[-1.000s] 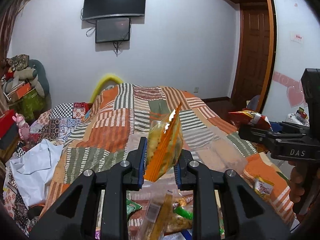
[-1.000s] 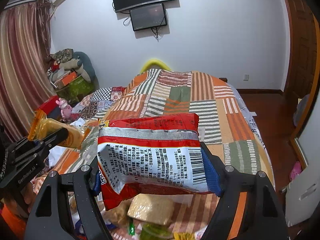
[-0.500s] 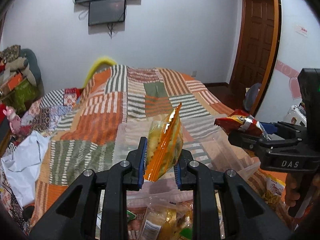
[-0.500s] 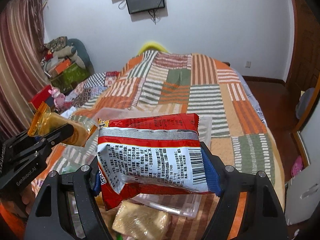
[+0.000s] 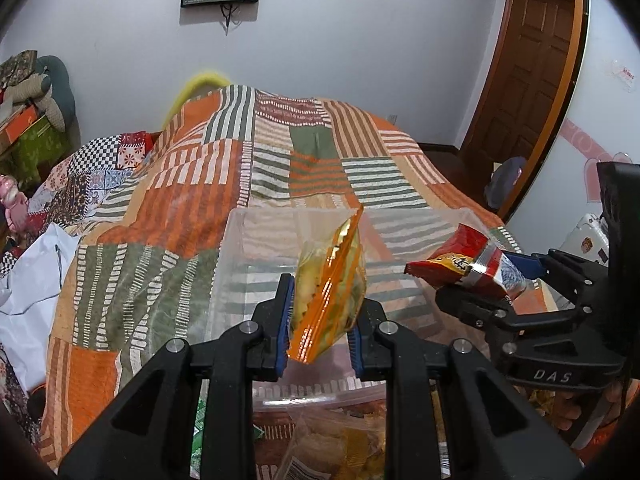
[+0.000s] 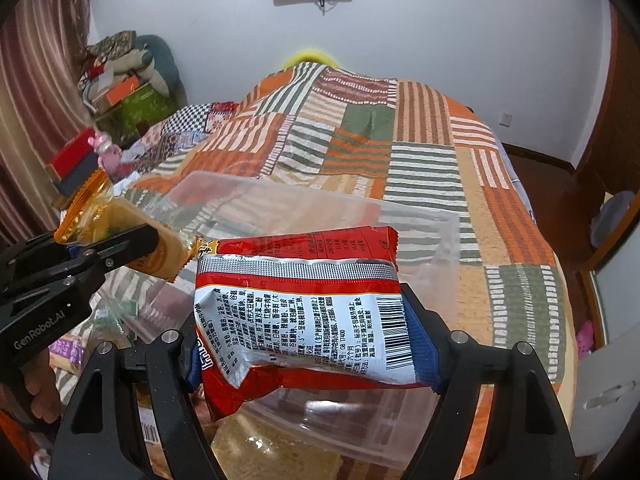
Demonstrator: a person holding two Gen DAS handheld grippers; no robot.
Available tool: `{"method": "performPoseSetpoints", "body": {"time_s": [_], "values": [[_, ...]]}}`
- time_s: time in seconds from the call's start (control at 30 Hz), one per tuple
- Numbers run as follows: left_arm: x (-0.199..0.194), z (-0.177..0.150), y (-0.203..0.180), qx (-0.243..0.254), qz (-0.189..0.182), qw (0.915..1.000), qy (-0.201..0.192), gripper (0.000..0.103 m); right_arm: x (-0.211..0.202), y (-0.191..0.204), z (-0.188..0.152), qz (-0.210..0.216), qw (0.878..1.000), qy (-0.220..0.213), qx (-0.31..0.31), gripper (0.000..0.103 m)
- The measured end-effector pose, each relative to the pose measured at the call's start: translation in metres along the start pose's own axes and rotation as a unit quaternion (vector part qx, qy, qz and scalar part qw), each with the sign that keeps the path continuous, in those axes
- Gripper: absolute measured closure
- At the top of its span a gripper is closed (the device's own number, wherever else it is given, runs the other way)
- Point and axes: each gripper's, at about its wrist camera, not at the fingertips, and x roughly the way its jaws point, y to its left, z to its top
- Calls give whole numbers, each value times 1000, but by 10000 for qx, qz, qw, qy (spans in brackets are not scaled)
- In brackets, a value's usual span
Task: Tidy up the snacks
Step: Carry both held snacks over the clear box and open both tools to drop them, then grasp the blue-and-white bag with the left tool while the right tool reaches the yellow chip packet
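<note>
My left gripper [image 5: 320, 316] is shut on an orange and clear cracker packet [image 5: 330, 284], held upright above the near side of a clear plastic bin [image 5: 240, 248] on the bed. The packet also shows in the right wrist view [image 6: 132, 236]. My right gripper [image 6: 316, 344] is shut on a red and silver snack bag [image 6: 304, 312], held flat above the bin [image 6: 420, 216]. In the left wrist view the right gripper [image 5: 516, 280] and its red bag [image 5: 460, 260] hang over the bin's right edge.
A striped patchwork quilt [image 5: 180, 208] covers the bed. Several loose snack packets [image 5: 332, 448] lie in front of the bin. White cloth [image 5: 28, 272] and piled boxes and toys [image 6: 120, 88] are at the left. A wooden door [image 5: 524, 60] is at the right.
Both grippers have tilted down and moved forward with their packets. The clear bin has come into full view beneath them and is now closer.
</note>
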Motion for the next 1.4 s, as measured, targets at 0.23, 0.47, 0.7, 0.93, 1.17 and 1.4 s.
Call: {"method": "performPoseSetpoints", "body": {"time_s": [0.23,0.47,0.7,0.93,1.17,1.4], "values": [[-4,1,-1,47,30,10000,-67,57,8,1,0,22,9999,159,1,27],[-22,3,-6,86,-67,9997,-239,45,-3,0,-3,16,9999,144,50,18],[-52,3,-6,40,-77,9990,-444,37,-30,3,-2,-73,9999,-92,-27,18],[-91,-7,-12,246,-51,9977,-625,33,-67,6,-9,-76,9991,-408,-60,15],[-118,-29,-17,308,57,9974,-654,24,-104,10,-23,-120,9970,-760,-63,5],[-129,-54,-23,286,80,9987,-409,15,-125,8,-50,-181,9965,-821,-30,2]]}}
